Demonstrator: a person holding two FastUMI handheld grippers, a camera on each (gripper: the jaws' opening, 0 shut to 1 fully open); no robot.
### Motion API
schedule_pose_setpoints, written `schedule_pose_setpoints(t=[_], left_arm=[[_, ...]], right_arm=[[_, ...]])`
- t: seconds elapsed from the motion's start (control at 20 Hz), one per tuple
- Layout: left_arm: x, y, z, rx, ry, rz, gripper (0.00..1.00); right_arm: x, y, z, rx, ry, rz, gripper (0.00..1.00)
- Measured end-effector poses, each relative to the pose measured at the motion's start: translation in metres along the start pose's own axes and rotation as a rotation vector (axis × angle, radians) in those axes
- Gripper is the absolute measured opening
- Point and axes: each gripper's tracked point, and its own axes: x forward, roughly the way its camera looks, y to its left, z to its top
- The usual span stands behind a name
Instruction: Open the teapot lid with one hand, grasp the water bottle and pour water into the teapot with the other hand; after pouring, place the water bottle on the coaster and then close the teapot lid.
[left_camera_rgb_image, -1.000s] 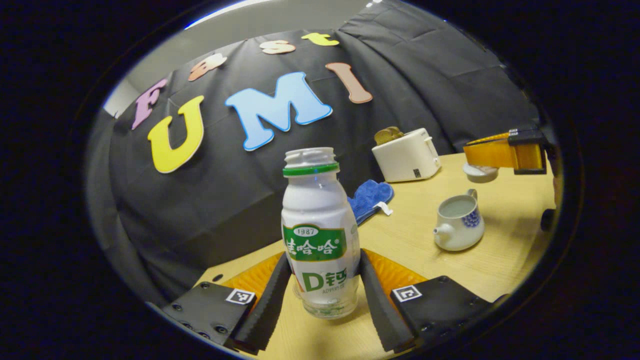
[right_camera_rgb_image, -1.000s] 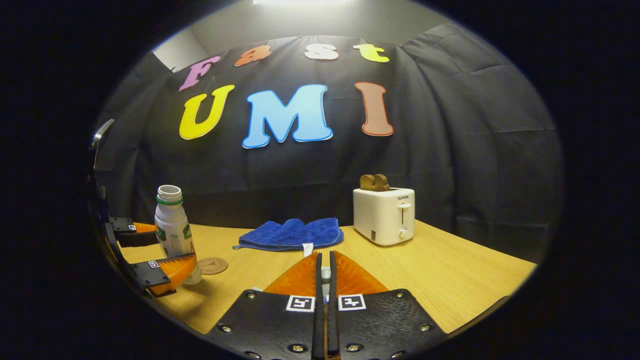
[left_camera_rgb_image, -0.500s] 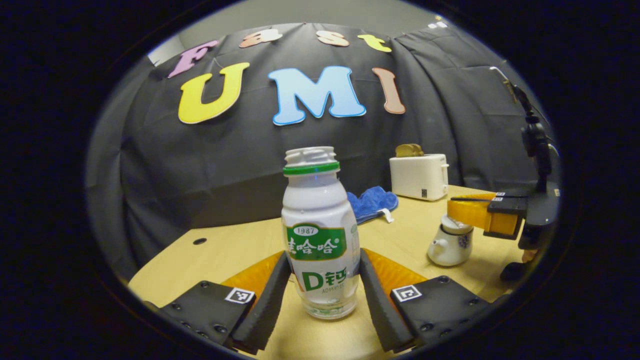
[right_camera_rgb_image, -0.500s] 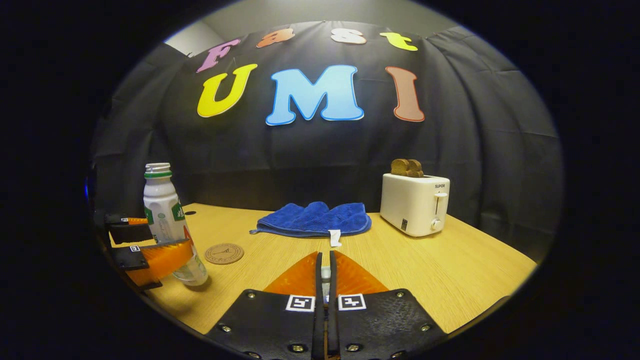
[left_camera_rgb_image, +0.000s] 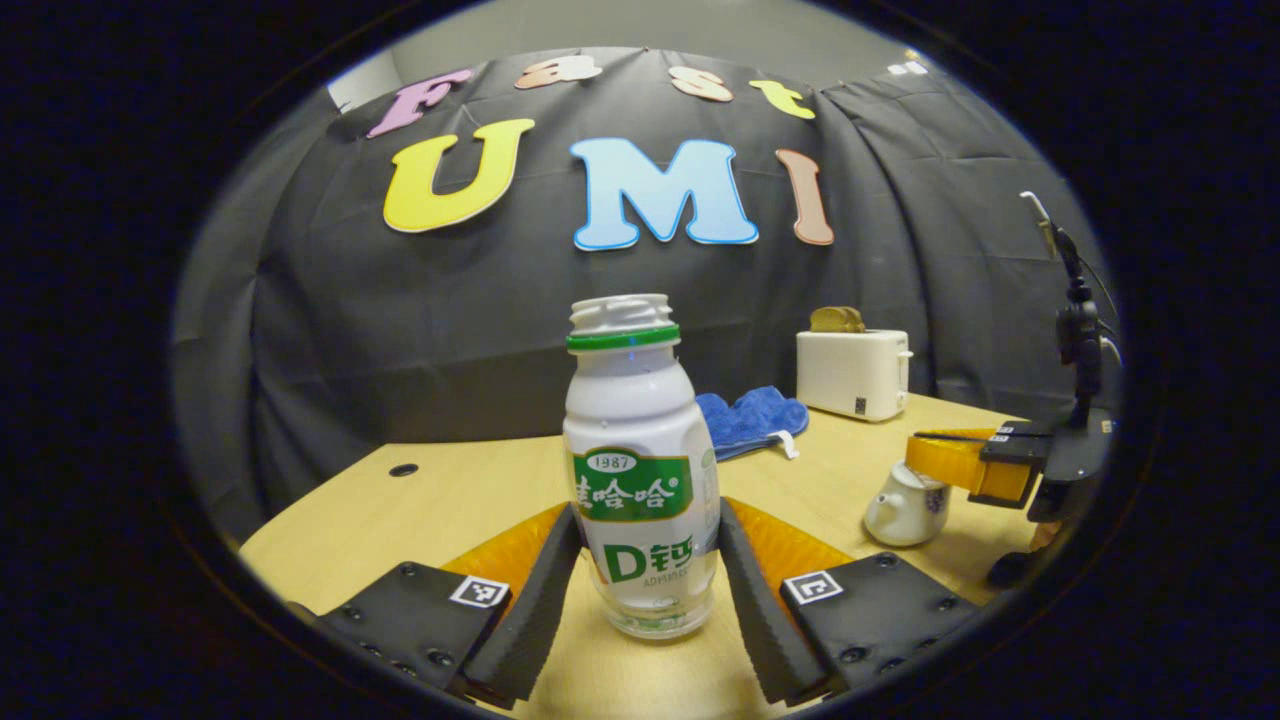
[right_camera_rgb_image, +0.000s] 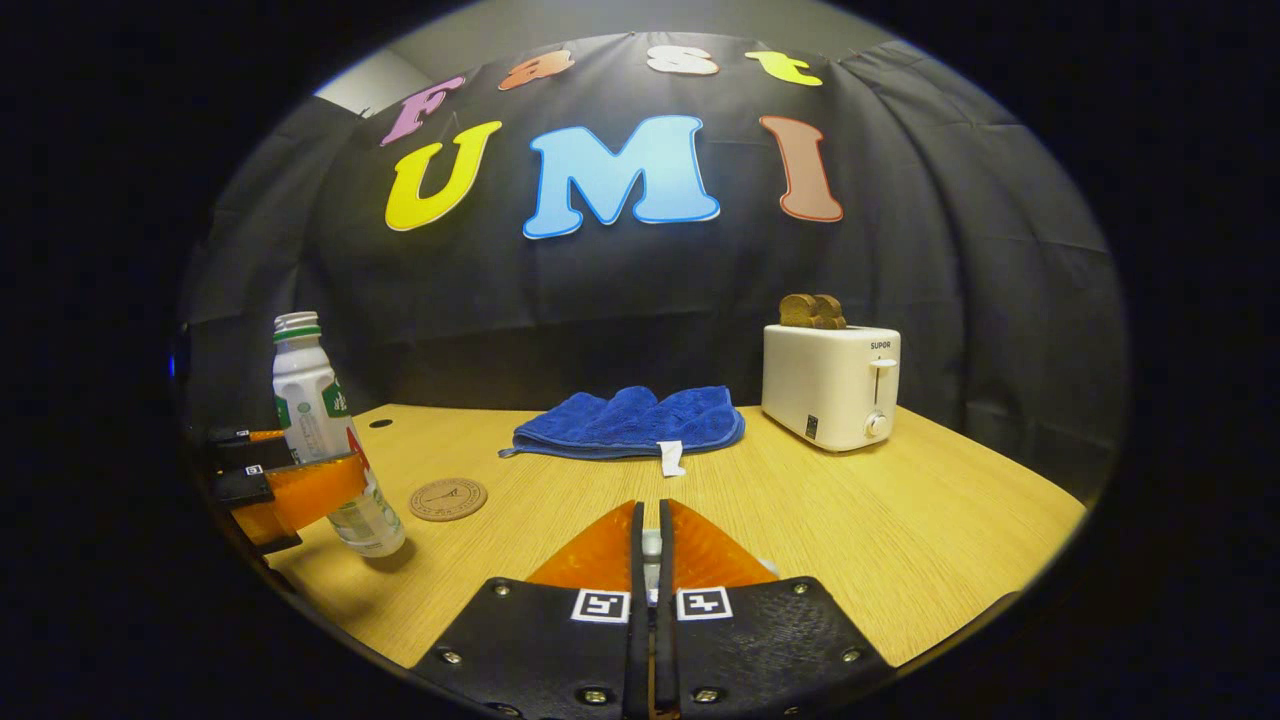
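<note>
Since a second ago the lid has been brought down from up in the air onto the teapot (left_camera_rgb_image: 905, 505), and the teapot is now seen smaller and lower, at about 4 o'clock in the left gripper view. The water bottle (left_camera_rgb_image: 640, 465) is held upright by the left gripper (left_camera_rgb_image: 640, 580), with both ridged fingers (left_camera_rgb_image: 535, 605) pressed against its smooth round sides. The bottle is made of white plastic with a green ring at the neck, a green label, no cap, and a clear bottom. In the right gripper view the same bottle (right_camera_rgb_image: 320, 430) is seen at 9 o'clock, with its base just above the pale wooden table (right_camera_rgb_image: 900, 500). A flat round coaster (right_camera_rgb_image: 447, 498) that looks like cork is lying just beside the bottle, toward 3 o'clock from it. The right gripper (right_camera_rgb_image: 651, 545) is closed tight on the small knob of the lid, and only a sliver of the knob can be seen between the two fingers. The teapot is round, shiny and white, with a short spout and a blue pattern. A soft, fluffy blue cloth (right_camera_rgb_image: 630, 422) is lying crumpled at the back of the table. A boxy white toaster (right_camera_rgb_image: 830, 385) with brown toast (right_camera_rgb_image: 812, 310) sticking out is standing at 2 o'clock.
</note>
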Motion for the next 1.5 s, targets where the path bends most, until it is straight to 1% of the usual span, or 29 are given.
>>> schedule_pose_setpoints(t=[0.1,0.2,0.25,0.3,0.35,0.55,0.6,0.65,0.85,0.9,1.0,1.1,1.25,1.35,1.45,1.5], left_arm=[[0.004,0.000,-0.001,-0.019,0.004,0.000,0.83],[0.011,0.002,-0.001,-0.043,0.005,-0.006,0.84],[0.015,0.004,0.000,-0.056,0.005,-0.008,0.85],[0.017,0.007,0.002,-0.061,0.003,-0.007,0.89],[0.020,0.009,0.002,-0.063,-0.001,-0.007,0.89],[0.040,0.017,0.006,-0.039,-0.013,0.002,0.89],[0.046,0.019,0.010,-0.030,-0.021,0.003,0.84],[0.053,0.021,0.010,-0.016,-0.024,0.005,0.89],[0.079,0.023,0.016,0.020,-0.026,-0.003,0.89],[0.084,0.026,0.018,0.016,-0.027,-0.005,0.84],[0.098,0.027,0.021,0.009,-0.037,-0.008,0.89],[0.108,0.025,0.019,0.022,-0.039,-0.017,0.89],[0.116,0.021,0.007,0.021,-0.023,-0.027,0.89],[0.120,0.024,-0.005,0.015,0.001,-0.015,0.89],[0.119,0.027,-0.001,-0.006,-0.008,-0.010,0.89],[0.118,0.026,-0.007,-0.006,0.000,-0.007,0.89]], right_arm=[[0.000,0.000,0.000,-0.003,0.000,-0.004,0.03],[-0.001,-0.003,0.000,-0.003,-0.001,-0.017,0.12],[-0.004,0.003,-0.001,0.014,-0.002,0.014,0.33],[-0.009,0.004,0.004,0.027,-0.010,0.021,0.54],[-0.008,0.006,0.006,0.034,-0.024,0.031,0.78],[-0.020,0.008,0.026,0.000,-0.112,0.025,0.78],[-0.021,0.012,0.025,-0.014,-0.117,0.033,0.78],[-0.022,0.015,0.025,-0.024,-0.117,0.043,0.78],[-0.028,0.022,0.029,-0.050,-0.133,0.063,0.78],[-0.029,0.022,0.030,-0.052,-0.141,0.064,0.78],[-0.028,0.022,0.031,-0.051,-0.145,0.064,0.78],[-0.027,0.019,0.027,-0.054,-0.133,0.056,0.78],[-0.027,0.018,0.028,-0.060,-0.131,0.049,0.78],[-0.027,0.017,0.029,-0.063,-0.135,0.045,0.78],[-0.027,0.016,0.029,-0.058,-0.136,0.045,0.78],[-0.027,0.015,0.029,-0.057,-0.135,0.042,0.78]])
